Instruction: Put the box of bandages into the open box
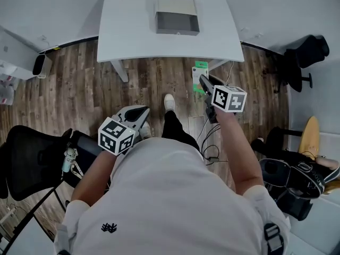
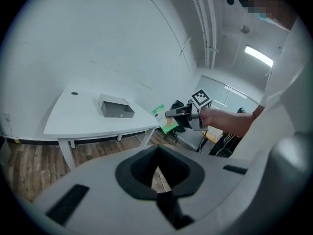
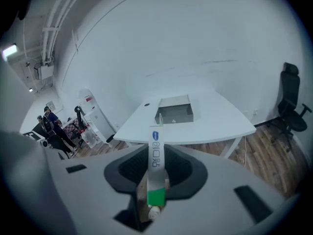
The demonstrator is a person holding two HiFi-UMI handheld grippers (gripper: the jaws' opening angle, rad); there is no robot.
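The flat white-and-green cardboard box of bandages (image 1: 200, 72) was held edgewise in the right claw (image 1: 204, 83), clamped between its jaws over the brown wooden floor (image 1: 79, 84). It was kept well apart from the open grey rectangular box (image 1: 177, 21) set on the white surface (image 1: 133, 31). The left claw (image 1: 138, 112) was carried empty, its jaws apparently brought together.

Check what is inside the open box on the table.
The open box shows only bare grey interior from above; in both gripper views its front wall covers it.
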